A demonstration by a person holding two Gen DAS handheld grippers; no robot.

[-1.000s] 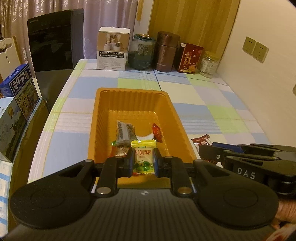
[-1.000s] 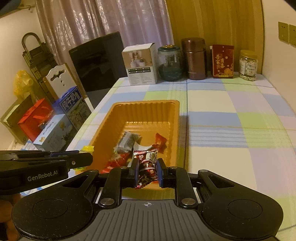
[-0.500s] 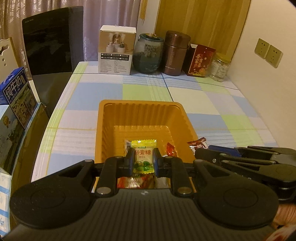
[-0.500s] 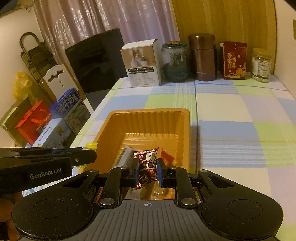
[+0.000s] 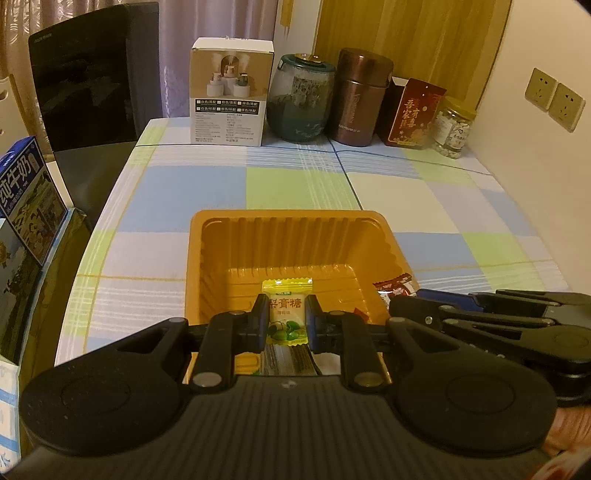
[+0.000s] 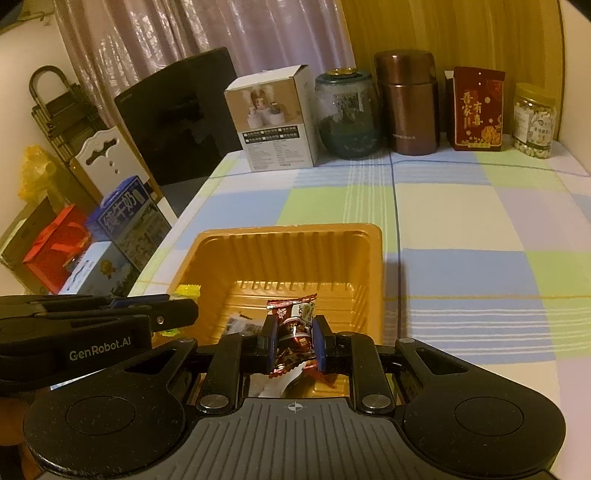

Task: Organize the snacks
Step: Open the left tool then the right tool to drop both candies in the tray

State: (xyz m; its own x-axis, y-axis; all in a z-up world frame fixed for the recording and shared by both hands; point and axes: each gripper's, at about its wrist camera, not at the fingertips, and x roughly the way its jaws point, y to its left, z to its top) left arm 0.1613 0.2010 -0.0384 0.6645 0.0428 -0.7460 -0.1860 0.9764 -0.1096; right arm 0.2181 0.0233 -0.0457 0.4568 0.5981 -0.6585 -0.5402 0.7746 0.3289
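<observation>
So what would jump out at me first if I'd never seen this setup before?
Probably the orange tray in the middle of the checkered tablecloth. Over it, the left gripper pinches a yellow candy and the right gripper a dark red candy. Jars and boxes line the far wall.

A checked tablecloth (image 5: 295, 184) covers the table. Behind it hang curtains (image 6: 184, 33), beside a wooden panel (image 5: 406, 33). Two wall sockets (image 5: 554, 98) sit right of the table.

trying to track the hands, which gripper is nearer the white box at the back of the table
Left. The white box stands back left; the left gripper lines up nearly below it, while the right gripper sits further right, over the orange tray.
</observation>
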